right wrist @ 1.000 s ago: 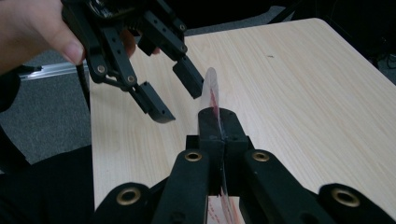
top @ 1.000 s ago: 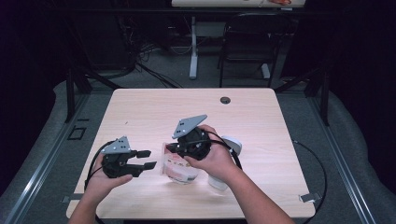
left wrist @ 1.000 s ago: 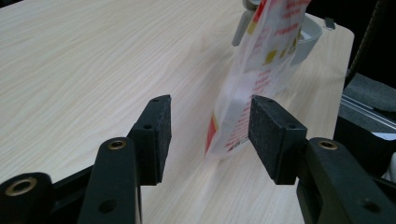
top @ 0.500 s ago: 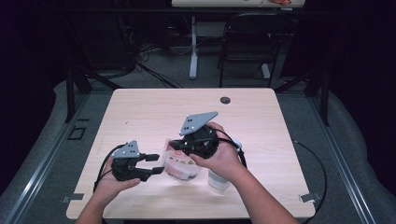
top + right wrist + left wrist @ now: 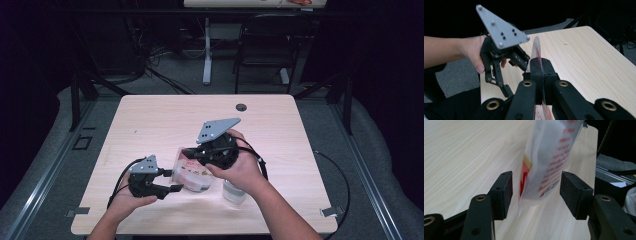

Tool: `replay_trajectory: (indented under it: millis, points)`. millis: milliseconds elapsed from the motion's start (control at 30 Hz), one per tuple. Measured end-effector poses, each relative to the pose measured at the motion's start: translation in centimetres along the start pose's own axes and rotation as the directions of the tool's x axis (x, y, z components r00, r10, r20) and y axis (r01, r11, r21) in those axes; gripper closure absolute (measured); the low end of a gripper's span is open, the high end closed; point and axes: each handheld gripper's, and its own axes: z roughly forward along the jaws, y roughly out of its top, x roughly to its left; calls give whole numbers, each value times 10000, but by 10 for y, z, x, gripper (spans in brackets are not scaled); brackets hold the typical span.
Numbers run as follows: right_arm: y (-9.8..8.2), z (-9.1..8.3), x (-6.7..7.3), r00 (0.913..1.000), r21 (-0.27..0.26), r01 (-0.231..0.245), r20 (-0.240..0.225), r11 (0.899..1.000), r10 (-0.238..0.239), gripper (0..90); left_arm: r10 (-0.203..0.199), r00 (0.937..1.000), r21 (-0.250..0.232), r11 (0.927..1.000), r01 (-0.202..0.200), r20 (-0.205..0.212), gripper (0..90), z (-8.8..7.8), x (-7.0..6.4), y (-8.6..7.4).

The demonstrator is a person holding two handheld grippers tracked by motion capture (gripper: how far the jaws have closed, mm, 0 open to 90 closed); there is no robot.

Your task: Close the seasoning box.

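Light wood table (image 5: 150, 120), rounded corners, round black grommet (image 5: 241, 107) near far edge. Grey floor (image 5: 50, 165) around table, metal rails (image 5: 30, 200) at left and right. Black cables (image 5: 165, 80) lying on floor beyond table. White table leg (image 5: 207, 50) and dark chair frame (image 5: 265, 55) behind. Second tabletop (image 5: 250, 3) at top edge. Surroundings dark, light concentrated on table.

Each black hand-held gripper (image 5: 170, 181) carries a grey 3-cornered plate and a trailing black cable.
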Motion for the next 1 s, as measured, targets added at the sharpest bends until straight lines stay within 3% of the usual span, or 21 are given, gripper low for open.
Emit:
replay_trajectory:
  millis: [300, 533, 700, 1000]
  points:
    - [4, -3, 3, 9999, -135, 79, -71, 9999, -80, 900, 170, 9995, 95, 9998, -173, 265, 417, 10, -1, -2]
    - [5, -3, 6, 9998, -267, 56, -209, 9996, -61, 900, 350, 9984, 556, 9978, -374, 433, 410, 22, -5, -3]
    - [5, -3, 7, 9997, -232, 100, -226, 9997, -105, 900, 325, 9982, 531, 9980, -351, 496, 418, 25, -5, -5]
    - [2, -2, 6, 9994, -369, 3, -353, 9993, -16, 900, 222, 9973, 417, 9988, -252, 702, 543, 23, -3, -7]
